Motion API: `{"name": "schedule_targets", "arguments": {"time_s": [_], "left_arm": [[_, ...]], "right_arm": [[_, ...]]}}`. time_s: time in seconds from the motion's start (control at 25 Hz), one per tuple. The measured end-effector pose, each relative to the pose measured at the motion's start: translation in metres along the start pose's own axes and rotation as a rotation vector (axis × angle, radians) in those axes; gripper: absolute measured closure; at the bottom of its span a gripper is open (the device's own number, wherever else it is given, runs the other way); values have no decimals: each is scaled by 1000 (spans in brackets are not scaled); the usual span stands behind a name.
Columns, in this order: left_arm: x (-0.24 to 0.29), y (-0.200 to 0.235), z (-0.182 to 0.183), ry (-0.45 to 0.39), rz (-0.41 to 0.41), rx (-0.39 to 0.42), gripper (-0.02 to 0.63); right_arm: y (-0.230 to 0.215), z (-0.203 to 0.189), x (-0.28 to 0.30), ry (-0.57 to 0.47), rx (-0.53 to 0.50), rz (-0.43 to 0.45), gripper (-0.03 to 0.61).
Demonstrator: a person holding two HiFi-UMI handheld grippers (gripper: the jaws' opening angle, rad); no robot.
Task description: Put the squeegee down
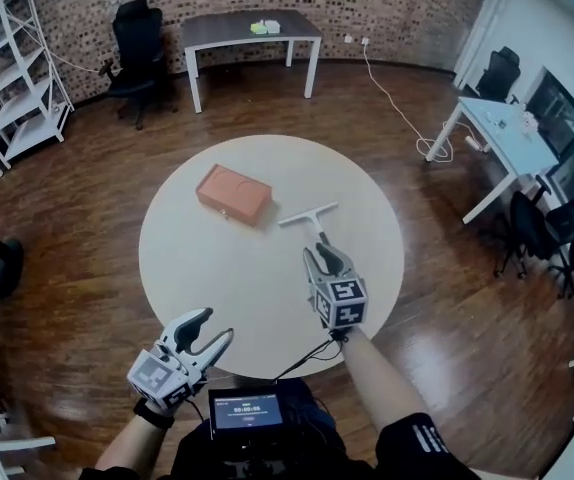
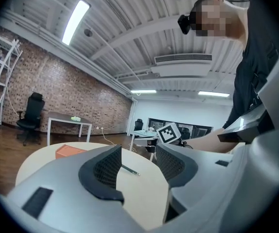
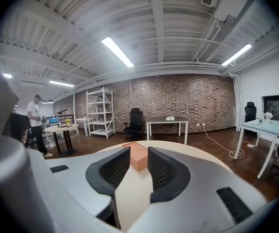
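The squeegee (image 1: 310,216) lies flat on the round white table (image 1: 217,288), its white blade toward the far side and its dark handle pointing back at me. My right gripper (image 1: 324,256) hovers just behind the handle's near end, open; in the right gripper view its jaws (image 3: 138,173) hold nothing and frame the orange box (image 3: 137,154). My left gripper (image 1: 209,338) is open at the table's near left edge, empty (image 2: 138,165). A thin dark rod (image 2: 130,170), seemingly the handle, shows on the tabletop between its jaws.
An orange box (image 1: 234,193) rests on the table left of the squeegee. A grey desk (image 1: 252,30), a black chair (image 1: 137,33) and white shelves (image 1: 17,78) stand at the back. A white desk (image 1: 507,133) is on the right. A small screen (image 1: 247,411) sits at my waist.
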State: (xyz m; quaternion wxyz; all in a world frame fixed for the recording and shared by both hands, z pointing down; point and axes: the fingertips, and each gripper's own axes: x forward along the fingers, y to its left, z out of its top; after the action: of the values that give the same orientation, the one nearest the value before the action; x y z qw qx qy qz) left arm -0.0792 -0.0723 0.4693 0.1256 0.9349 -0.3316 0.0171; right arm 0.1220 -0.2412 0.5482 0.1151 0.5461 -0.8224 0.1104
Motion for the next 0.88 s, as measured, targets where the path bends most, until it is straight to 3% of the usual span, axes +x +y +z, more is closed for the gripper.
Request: {"name": "schedule_targets", "arguments": {"time_s": [0.2,0.36,0.56,0.88], "left_arm": [[-57,-34,-4,-9,-33,-2,385],[-85,-38,-24,-30,-40,20,385],[-103,-53,-35,-39,-54,-10,385],[-104,-68,-54,-17,-52,-32,385]], "right_arm": [[49,3,-75,-32,57,-17,439],[81,7,-128,-51,45,-15,440],[117,6,-192,-57,-11,11,445],[148,-21,-246,-38,10,66,449]]}}
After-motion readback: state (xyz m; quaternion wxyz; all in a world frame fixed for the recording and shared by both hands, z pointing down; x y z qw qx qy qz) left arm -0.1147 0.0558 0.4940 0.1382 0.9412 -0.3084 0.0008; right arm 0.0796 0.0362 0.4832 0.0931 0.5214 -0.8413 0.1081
